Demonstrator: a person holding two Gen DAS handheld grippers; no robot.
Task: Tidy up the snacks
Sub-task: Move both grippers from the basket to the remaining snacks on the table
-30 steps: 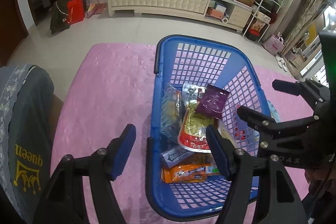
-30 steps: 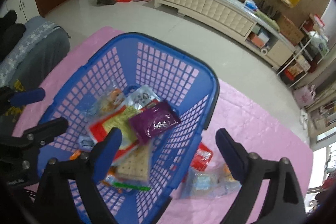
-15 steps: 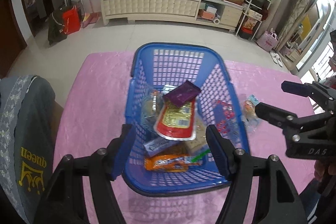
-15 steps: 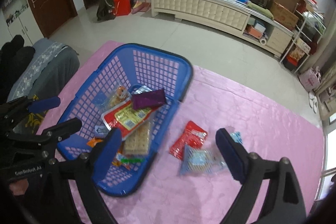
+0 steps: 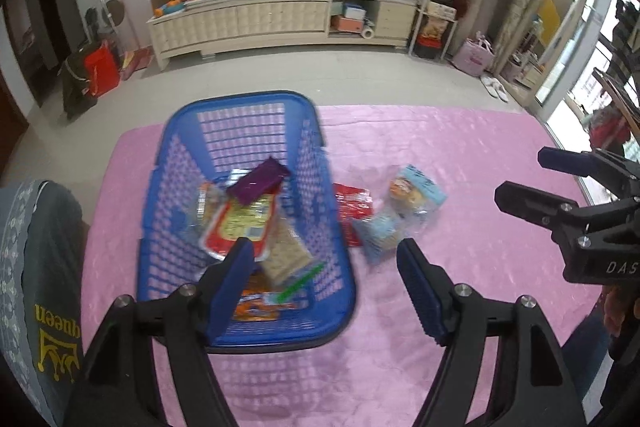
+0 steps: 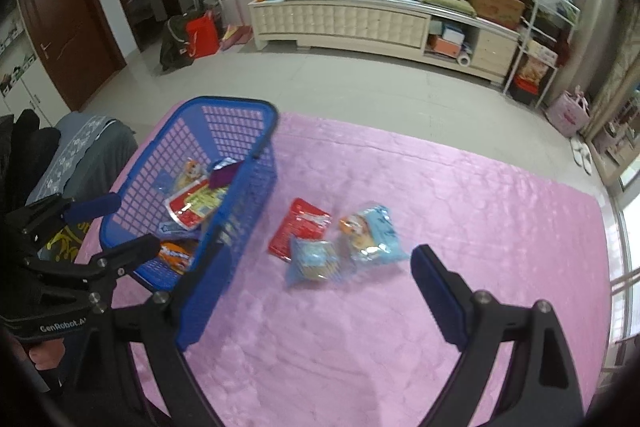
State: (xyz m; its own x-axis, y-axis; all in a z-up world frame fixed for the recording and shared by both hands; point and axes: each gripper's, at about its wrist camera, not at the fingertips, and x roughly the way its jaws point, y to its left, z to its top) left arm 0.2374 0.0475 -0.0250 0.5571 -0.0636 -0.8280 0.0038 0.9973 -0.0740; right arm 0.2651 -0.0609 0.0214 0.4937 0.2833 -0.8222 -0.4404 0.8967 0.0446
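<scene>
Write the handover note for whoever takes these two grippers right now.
Left gripper: open, nothing between its fingers; its jaws have just been opening a little. It is above the near end of the blue basket.
Right gripper: open wide, empty, above the pink cloth.
Done: several snack packs lie in the basket, a purple pack on top.
Left: three packs on the cloth beside the basket: a red pack, a blue net bag partly on top of it, and a light blue pack next to them. Judging by where they lie, these go in next.
</scene>
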